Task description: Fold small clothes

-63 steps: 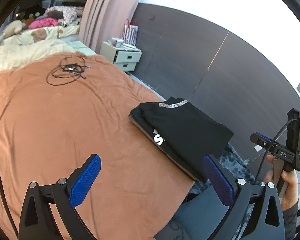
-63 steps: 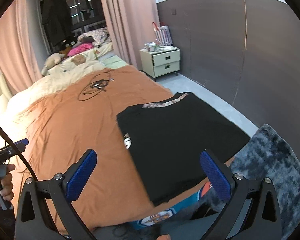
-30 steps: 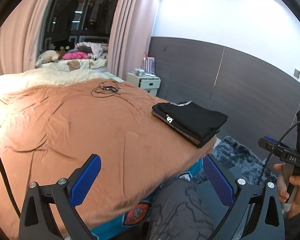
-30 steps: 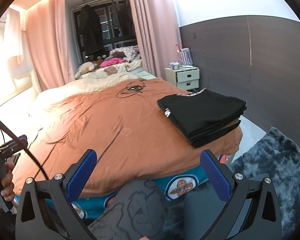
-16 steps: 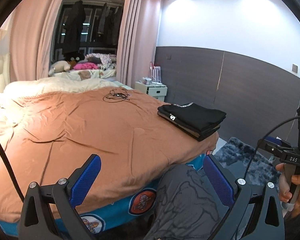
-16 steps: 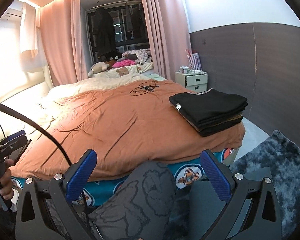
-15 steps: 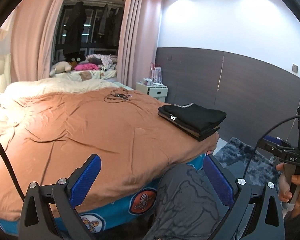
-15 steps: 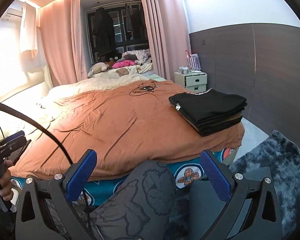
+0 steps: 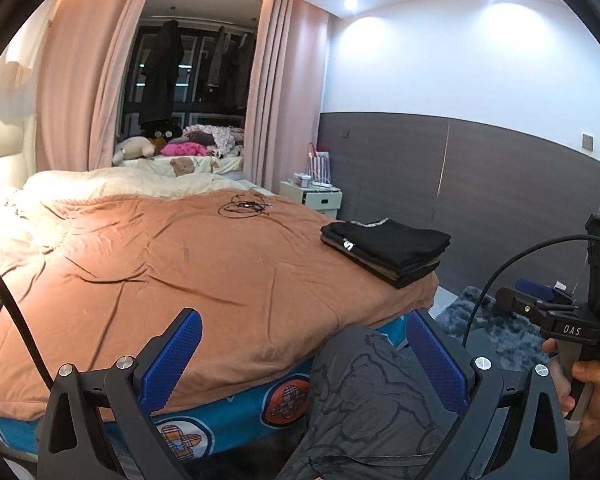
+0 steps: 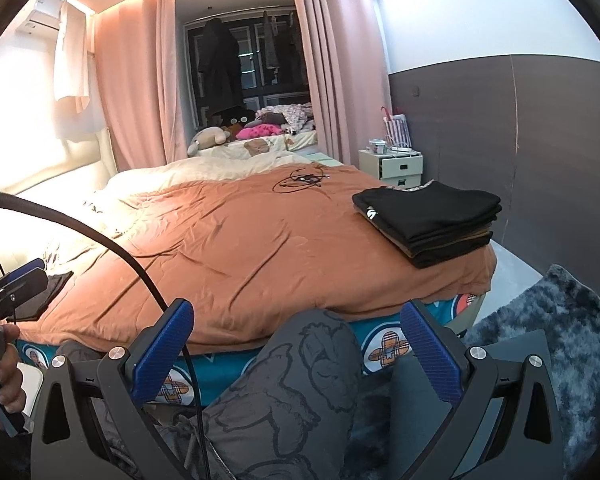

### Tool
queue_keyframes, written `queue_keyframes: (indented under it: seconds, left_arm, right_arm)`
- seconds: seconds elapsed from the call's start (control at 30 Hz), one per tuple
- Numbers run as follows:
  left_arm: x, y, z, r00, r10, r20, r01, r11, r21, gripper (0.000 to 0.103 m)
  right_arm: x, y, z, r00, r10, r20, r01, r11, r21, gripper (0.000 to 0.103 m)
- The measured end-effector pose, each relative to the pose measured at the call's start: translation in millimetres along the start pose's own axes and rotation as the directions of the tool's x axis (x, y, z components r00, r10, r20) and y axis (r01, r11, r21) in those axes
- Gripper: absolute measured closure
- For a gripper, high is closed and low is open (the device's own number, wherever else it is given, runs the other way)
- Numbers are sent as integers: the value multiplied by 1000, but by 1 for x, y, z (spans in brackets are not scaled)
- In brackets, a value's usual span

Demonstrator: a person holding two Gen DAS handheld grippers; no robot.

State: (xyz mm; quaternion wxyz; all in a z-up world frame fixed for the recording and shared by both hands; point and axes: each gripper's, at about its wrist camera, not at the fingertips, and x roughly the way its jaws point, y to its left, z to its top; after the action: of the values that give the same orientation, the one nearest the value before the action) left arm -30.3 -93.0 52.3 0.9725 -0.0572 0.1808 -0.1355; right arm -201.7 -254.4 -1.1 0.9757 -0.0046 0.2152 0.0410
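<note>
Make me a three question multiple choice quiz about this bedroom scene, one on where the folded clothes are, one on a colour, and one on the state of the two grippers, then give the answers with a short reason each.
1. Where is the stack of folded clothes?
A. On the nightstand
B. On the right corner of the bed, near its foot
C. On the rug

2. What colour is the bedspread?
A. Orange-brown
B. Green
C. White

3. What state are the left gripper and right gripper in?
A. Both shut on a garment
B. One open, one shut
C. Both open and empty

Answers:
1. B, the stack sits on the bedspread at that corner, above the rug.
2. A, the cover is orange-brown across the bed.
3. C, each gripper's blue pads stand wide apart with nothing between them.
</note>
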Motion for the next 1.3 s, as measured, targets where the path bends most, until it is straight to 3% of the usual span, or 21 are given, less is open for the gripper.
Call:
queue_keyframes:
  seconds: [0.5,1.3]
  left_arm:
    - [-10,-4,-8,999,43,5,-43,999,6,1]
    - [-11,-13,-6,998,56,3,-56,998,10,1]
  right_arm:
    - [-1,4,-4,1000,-29,-3,29,999,-39,0]
    - [-5,-7,-6,999,-42,-6,42,999,-25,0]
